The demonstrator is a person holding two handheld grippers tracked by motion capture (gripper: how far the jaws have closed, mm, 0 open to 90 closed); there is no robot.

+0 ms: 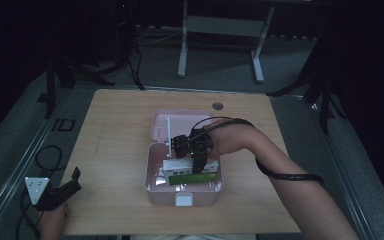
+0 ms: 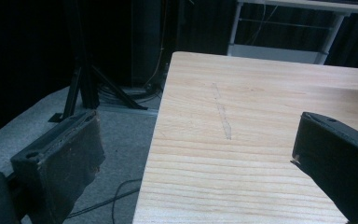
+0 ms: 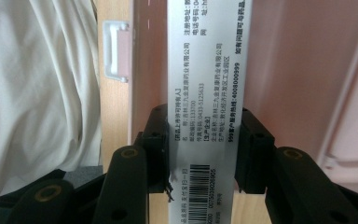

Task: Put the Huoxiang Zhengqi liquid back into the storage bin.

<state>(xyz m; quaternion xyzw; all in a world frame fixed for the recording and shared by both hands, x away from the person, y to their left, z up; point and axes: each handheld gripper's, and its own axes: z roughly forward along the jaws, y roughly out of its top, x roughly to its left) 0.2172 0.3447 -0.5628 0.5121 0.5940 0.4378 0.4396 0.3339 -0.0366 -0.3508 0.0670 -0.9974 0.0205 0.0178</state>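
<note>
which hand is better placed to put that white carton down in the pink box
Right. The right gripper is shut on the white carton over the pink box; the left gripper sits open at the table's corner.

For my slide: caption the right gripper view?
Right gripper clamps a printed white carton over the open pink box.

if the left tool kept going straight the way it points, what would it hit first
Probably nothing soon: the open left tool points along the bare wooden table, near its left edge. The way looks free to the far edge, though its height above the wood is unclear.
</note>
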